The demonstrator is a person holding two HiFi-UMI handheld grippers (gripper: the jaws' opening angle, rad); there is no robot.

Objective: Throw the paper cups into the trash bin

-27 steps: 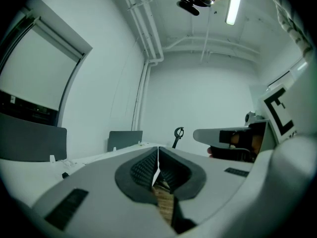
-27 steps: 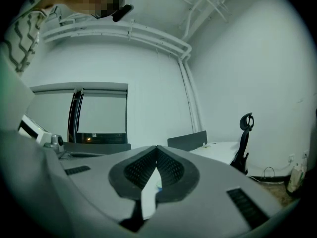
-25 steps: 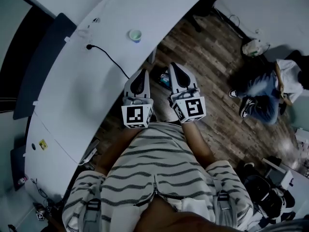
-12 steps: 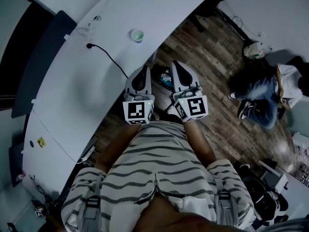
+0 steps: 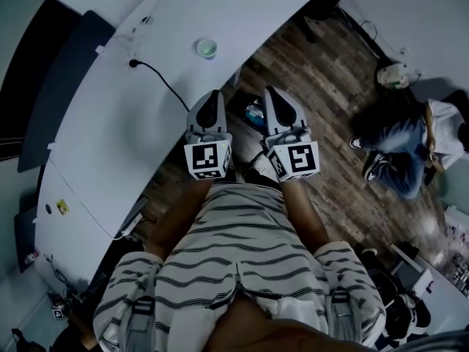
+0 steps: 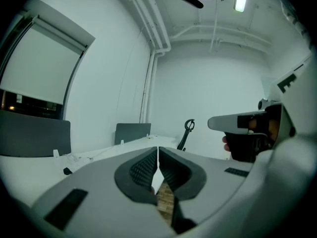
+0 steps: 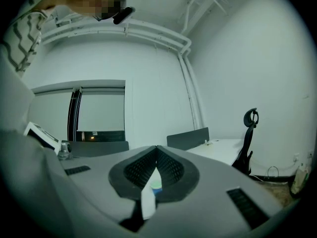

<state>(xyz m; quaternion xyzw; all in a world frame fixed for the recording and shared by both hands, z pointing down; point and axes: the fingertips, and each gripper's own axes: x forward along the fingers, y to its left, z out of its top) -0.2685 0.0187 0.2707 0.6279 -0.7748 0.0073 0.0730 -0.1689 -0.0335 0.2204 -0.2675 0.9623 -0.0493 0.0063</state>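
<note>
- Holding both grippers out level in front of a striped shirt (image 5: 234,270), side by side, near each other but not touching, over the edge of a curved white desk (image 5: 124,152).
- Left gripper (image 5: 213,94): in the left gripper view (image 6: 158,148) the jaws are closed tip to tip. Nothing is pinched; only wood floor (image 5: 322,86) shows through the slit lower down.
- Right gripper (image 5: 270,91): in the right gripper view (image 7: 157,147) the tips also meet and nothing is gripped. A small far-off cup shows through the gap behind the pads, not touched by them.
- Paper cup (image 5: 207,48): stands upright on the desk, mouth up, well ahead of both grippers and apart from them. It has a blue base and a pale greenish inside; whether anything is in it cannot be told. The same cup shows in the right gripper view (image 7: 156,185).
- Trash bin (image 5: 242,107): a dark open-topped container on the floor just off the desk edge, seen between the two grippers and partly hidden by them. Something bluish-white sits inside (image 5: 253,114), too small to name.
- Black cable (image 5: 163,84) runs across the desk from a plug near the cup toward the left gripper.
- Dark partition panel (image 5: 66,86) runs along the desk's far side.
- Second person (image 5: 399,156) sits on the floor at right, well apart.
- Office chair (image 7: 250,133) stands by another desk.
</note>
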